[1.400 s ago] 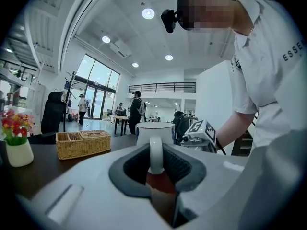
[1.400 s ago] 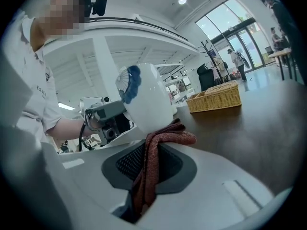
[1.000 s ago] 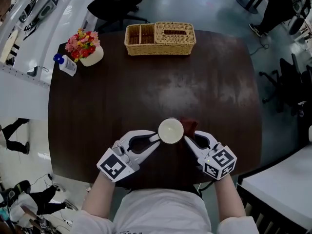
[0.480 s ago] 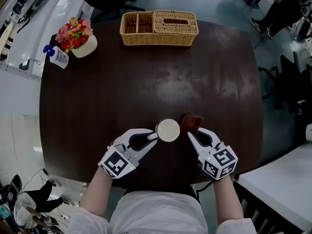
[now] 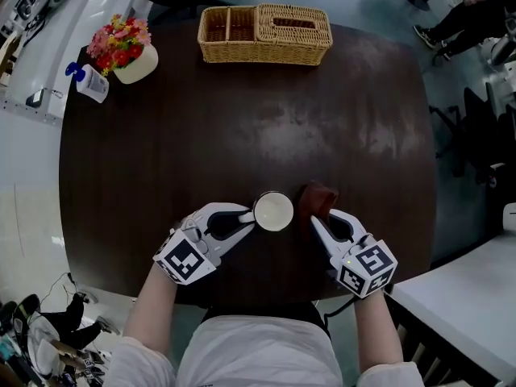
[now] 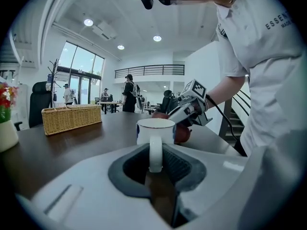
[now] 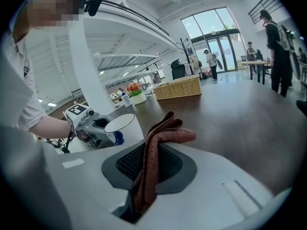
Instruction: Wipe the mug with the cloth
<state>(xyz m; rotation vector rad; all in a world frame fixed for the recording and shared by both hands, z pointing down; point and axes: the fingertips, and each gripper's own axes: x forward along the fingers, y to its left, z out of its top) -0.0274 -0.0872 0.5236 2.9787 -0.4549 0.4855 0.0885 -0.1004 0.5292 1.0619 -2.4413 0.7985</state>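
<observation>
Wicker basket [image 5: 264,35] far edge, flower pot [image 5: 122,49] and bottle [image 5: 87,83] far left, well apart from the near-edge work on the table [image 5: 242,127]: left gripper [image 5: 249,217] clamps the upright mug [image 5: 273,211] by its handle, right gripper [image 5: 317,220] pinches the cloth [image 5: 319,199] just right, forearms angled inward.

A white round mug [image 5: 273,211] stands on the dark wooden table [image 5: 242,119], the left gripper [image 5: 251,217] at its handle side; the right gripper [image 5: 315,221] holds a rust-red cloth [image 5: 320,197] (just beside the mug).
</observation>
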